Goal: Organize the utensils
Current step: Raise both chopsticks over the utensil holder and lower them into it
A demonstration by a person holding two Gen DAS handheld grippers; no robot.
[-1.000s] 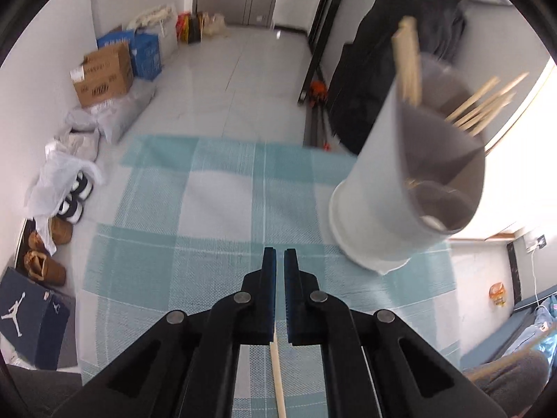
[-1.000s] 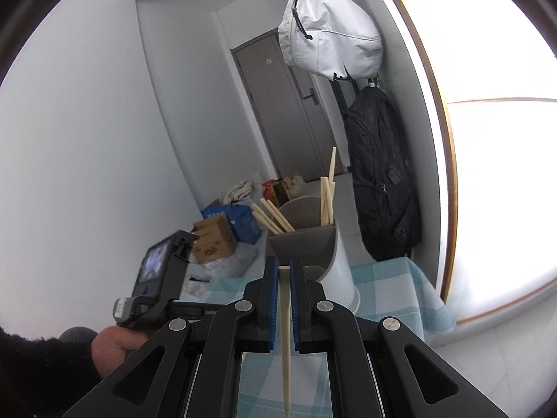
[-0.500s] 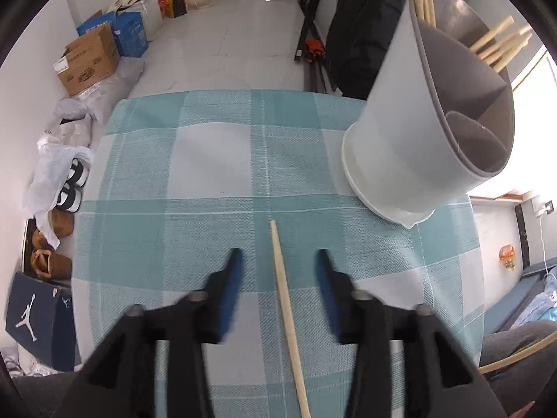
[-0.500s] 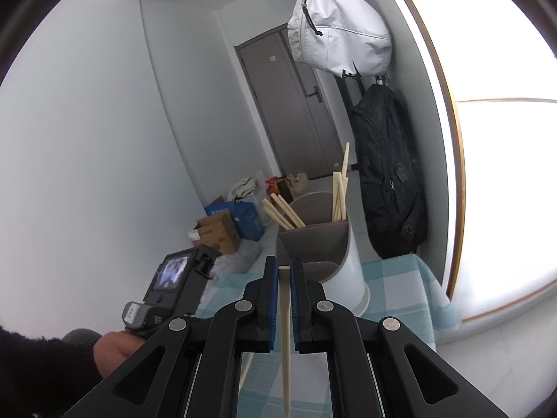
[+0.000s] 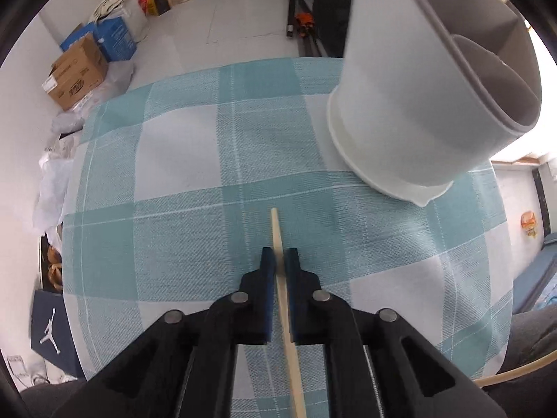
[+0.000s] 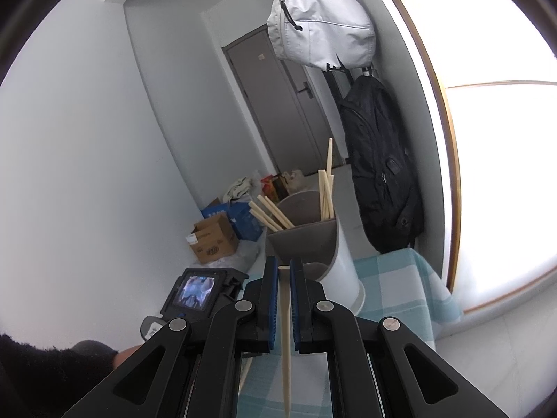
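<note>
In the left wrist view, my left gripper (image 5: 279,256) is shut on a wooden chopstick (image 5: 276,230) that lies low over the teal checked tablecloth (image 5: 174,230); its tip pokes out ahead of the fingers. The white utensil holder (image 5: 417,111) stands at the far right of the table. In the right wrist view, my right gripper (image 6: 284,271) is shut on another chopstick (image 6: 285,341), held in the air in front of the holder (image 6: 334,261), which has several chopsticks (image 6: 325,191) standing in its back compartments.
Cardboard and blue boxes (image 5: 83,69) and bags sit on the floor past the table's far left edge. A black backpack (image 6: 379,170) and a grey bag (image 6: 320,28) hang on the wall behind the holder. The left gripper's camera unit (image 6: 198,292) is below left of the right gripper.
My left gripper opened, dropped toward the table around the lying chopstick, and has now closed on it. My right gripper kept holding its chopstick and rose slightly.
</note>
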